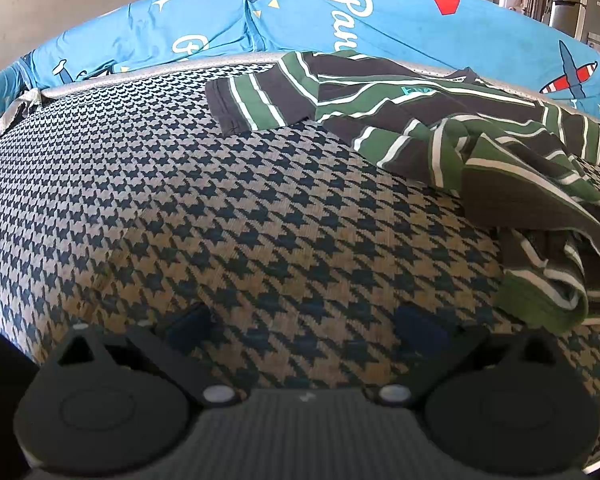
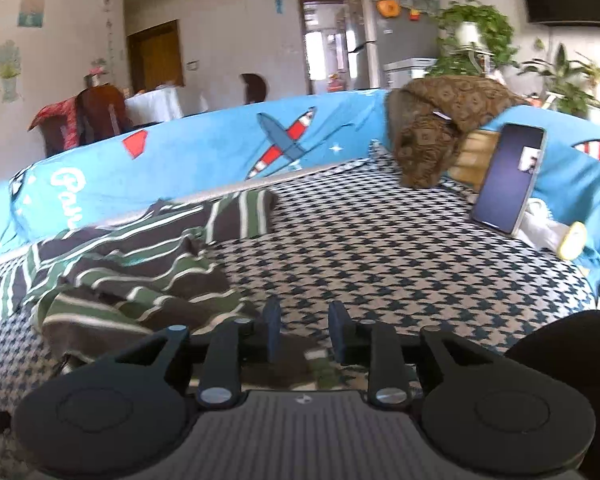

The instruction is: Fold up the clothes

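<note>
Striped shirt (image 1: 440,120) in green, dark brown and white, lying rumpled on the houndstooth seat cover (image 1: 220,220) toward the back, one short sleeve spread flat to the left in the left wrist view, the near hem bunched and folded over on itself at the right. Far edge of the shirt touching the silver piping where the seat meets the blue aeroplane-print cushion (image 1: 180,20). Left gripper (image 1: 304,330) low over bare houndstooth, well apart from the shirt, its blue fingers (image 1: 190,322) spread wide with only the seat cover between them. Right gripper (image 2: 304,332) parted by a narrow gap, nothing caught between the blue pads (image 2: 272,328), just beside the shirt's near right edge with dark cloth lying under and left of the left finger; contact with the cloth not clear from this angle. In the right wrist view, shirt (image 2: 132,264) seen to the left, blurred. Smartphone (image 2: 508,176) propped upright against the blue cushion at the far right, screen lit, next to a brown patterned cloth (image 2: 440,128) draped over the backrest. Potted plants (image 2: 476,36) and a grey refrigerator (image 2: 404,44) behind the sofa.
</note>
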The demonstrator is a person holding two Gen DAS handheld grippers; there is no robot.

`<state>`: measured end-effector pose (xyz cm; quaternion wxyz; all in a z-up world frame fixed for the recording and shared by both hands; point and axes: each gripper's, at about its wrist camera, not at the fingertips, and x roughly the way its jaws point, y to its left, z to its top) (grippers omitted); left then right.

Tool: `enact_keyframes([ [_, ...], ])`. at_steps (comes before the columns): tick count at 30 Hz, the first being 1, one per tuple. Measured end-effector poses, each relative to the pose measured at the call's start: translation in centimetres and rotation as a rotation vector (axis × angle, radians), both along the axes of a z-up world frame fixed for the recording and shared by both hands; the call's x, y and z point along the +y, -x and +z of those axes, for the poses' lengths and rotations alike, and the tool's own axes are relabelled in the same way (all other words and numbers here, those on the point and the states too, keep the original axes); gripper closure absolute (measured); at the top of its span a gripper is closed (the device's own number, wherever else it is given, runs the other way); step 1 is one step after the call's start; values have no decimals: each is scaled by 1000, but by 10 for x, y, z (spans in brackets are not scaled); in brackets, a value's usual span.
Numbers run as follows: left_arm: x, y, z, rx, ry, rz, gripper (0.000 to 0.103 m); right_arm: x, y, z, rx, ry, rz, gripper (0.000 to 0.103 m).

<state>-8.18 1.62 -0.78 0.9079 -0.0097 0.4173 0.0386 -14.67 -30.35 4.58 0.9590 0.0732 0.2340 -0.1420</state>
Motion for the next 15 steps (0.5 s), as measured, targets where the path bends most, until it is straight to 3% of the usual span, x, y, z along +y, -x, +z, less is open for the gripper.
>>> enact_keyframes([
  [5,5,0,3,-14,21,30,0,25,3,1,-4,52,153,77],
  [15,21,-5,5,-19,64,118,0,76,7,-4,44,49,455,77],
])
